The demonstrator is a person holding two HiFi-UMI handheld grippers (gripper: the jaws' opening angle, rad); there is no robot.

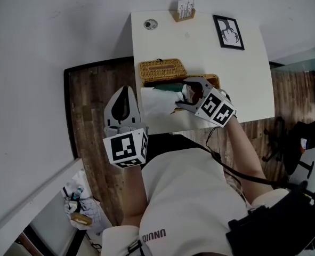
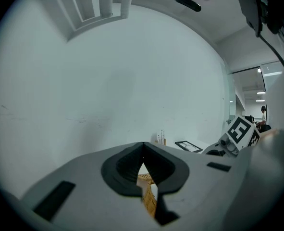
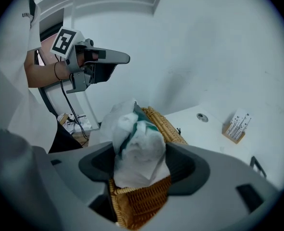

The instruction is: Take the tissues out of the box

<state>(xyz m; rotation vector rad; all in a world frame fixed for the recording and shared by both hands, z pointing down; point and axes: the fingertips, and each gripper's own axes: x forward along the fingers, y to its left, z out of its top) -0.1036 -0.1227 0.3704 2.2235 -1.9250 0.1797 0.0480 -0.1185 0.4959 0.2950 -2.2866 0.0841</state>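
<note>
Nearest, the left claw (image 1: 125,90) (image 2: 142,146) hangs off the worktop's (image 1: 200,41) near left corner, above the wood floor (image 1: 93,116). It is clenched, tips meeting, with nothing in it. Its own view looks level past the tips toward the wall.

Next, the right claw (image 1: 185,94) (image 3: 141,159) tilts down over the near part of the worktop and is grasping a crumpled white tissue (image 1: 188,92) (image 3: 139,153). The wad fills the gap and touches both pads. It stands up out of the open wicker box (image 1: 213,80) (image 3: 142,203), just above the rim. Something teal shows inside the box behind the wad.

Left of that claw, a loose sheet (image 1: 157,104) lies spread on the worktop near its front edge, beside the box.

Just behind the box, touching or nearly so, sits a wicker lid (image 1: 162,69) with a dark slot in its top.

Farther back the worktop carries a small round disc (image 1: 151,24), a black frame (image 1: 228,32) lying flat to the right, and, at the far edge against the wall, a wooden stand (image 1: 184,10) (image 3: 235,126) holding white cards upright.
</note>
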